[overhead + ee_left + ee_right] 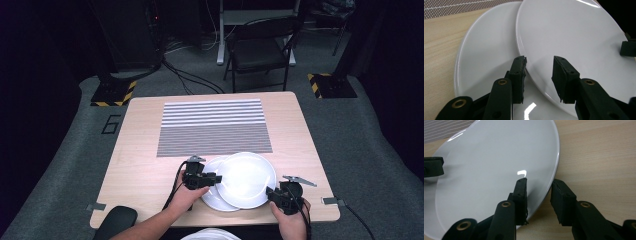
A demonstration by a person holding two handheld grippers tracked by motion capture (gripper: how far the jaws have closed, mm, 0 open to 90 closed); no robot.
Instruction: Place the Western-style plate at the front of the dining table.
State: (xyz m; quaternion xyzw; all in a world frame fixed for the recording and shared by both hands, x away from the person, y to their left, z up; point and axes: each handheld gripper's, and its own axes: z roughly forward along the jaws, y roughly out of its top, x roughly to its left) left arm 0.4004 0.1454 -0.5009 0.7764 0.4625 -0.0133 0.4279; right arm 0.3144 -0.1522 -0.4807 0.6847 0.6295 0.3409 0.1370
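Two white plates lie near the front edge of the table (150,150), right of centre. The top plate (246,179) overlaps the bottom plate (214,195), which projects from beneath it on the left and front sides. In the left gripper view, the top plate (571,45) sits tilted over the bottom plate (486,55), its rim raised above the lower surface.

The left gripper (212,178) is at the left rim of the top plate. Its jaws straddle that rim, one jaw under the rim over the bottom plate and the other over the top plate's face. The jaws are at their tightest setting, clamped on the top plate.

The right gripper (272,194) is at the front right rim of the top plate. In the right gripper view, one jaw lies over the face of the top plate (499,170) and the other sits outside the rim above the bare wood. These jaws are likewise at their tightest setting, clamped on the rim.

A striped mat (214,127) covers the centre of the table toward the rear edge, just behind the plates. The rear rim of the bottom plate lies close to the mat's front edge.
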